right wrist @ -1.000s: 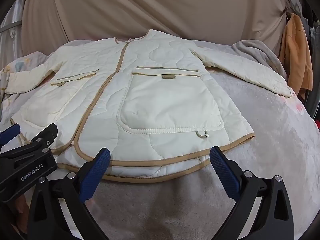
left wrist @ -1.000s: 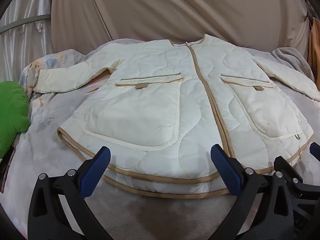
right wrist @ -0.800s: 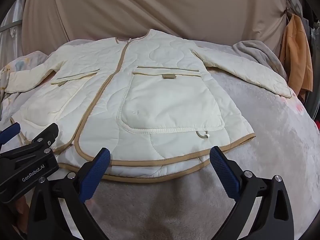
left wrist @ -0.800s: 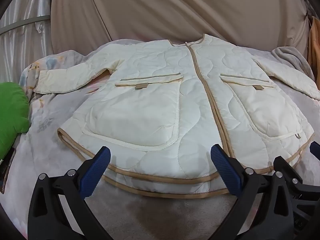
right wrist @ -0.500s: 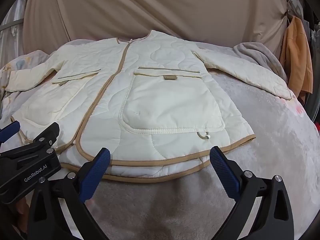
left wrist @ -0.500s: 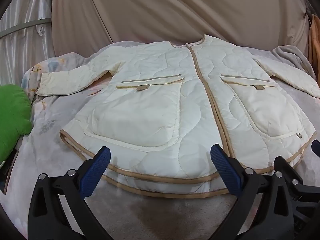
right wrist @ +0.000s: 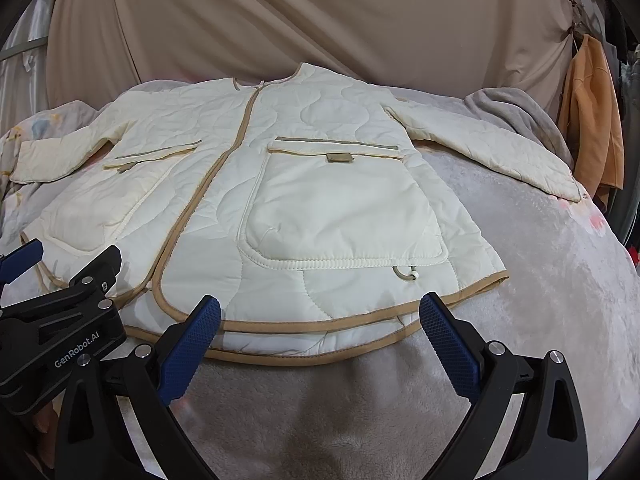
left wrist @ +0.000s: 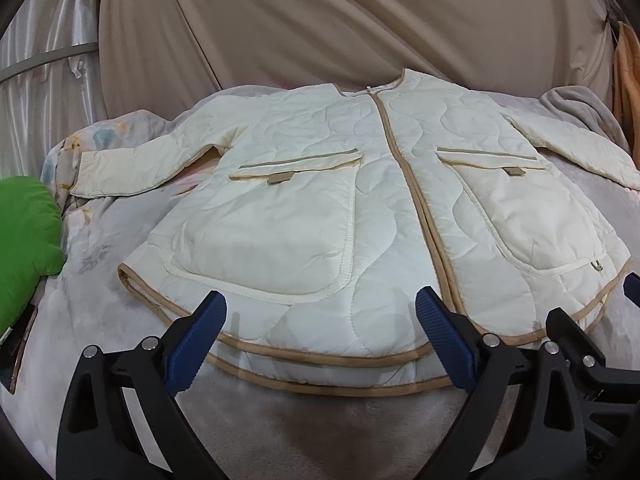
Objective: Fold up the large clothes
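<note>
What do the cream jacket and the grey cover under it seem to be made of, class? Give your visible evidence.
Jacket: likely padded synthetic shell with a slight sheen; wavy quilting lines, tan binding.
Cover: probably plush fleece, matte; soft nap with brushed light and dark patches.

A cream quilted jacket (right wrist: pixel 280 184) lies flat, front up, on a grey blanket (right wrist: pixel 520 300), sleeves spread to both sides. The right gripper (right wrist: pixel 320 332) hangs just short of the jacket's hem with its jaws wide apart and nothing between them. The left gripper (right wrist: pixel 60 312) is beside the hem's left corner, and an orange garment (right wrist: pixel 592 120) hangs beyond the jacket's right sleeve.
</note>
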Available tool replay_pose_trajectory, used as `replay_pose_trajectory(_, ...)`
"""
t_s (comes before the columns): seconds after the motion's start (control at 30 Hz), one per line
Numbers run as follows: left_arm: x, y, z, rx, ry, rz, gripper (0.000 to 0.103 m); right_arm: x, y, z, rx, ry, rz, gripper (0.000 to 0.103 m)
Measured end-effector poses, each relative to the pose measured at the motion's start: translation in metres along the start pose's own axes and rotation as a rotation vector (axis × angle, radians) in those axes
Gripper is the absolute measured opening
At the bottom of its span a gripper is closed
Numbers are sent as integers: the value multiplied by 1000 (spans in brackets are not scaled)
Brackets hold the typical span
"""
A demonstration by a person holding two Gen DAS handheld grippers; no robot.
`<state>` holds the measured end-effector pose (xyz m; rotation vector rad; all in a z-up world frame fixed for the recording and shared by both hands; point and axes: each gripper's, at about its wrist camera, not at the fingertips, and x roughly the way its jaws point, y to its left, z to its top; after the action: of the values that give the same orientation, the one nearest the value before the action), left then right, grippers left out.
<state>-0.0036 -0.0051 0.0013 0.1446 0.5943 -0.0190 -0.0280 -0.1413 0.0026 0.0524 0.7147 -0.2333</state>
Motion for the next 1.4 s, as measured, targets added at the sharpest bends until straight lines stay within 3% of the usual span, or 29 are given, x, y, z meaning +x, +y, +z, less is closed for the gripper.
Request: replay_pose_trajectory(1.4,0,-1,-1,1,-2,3,92,1,1,0,-2,-1,0,97)
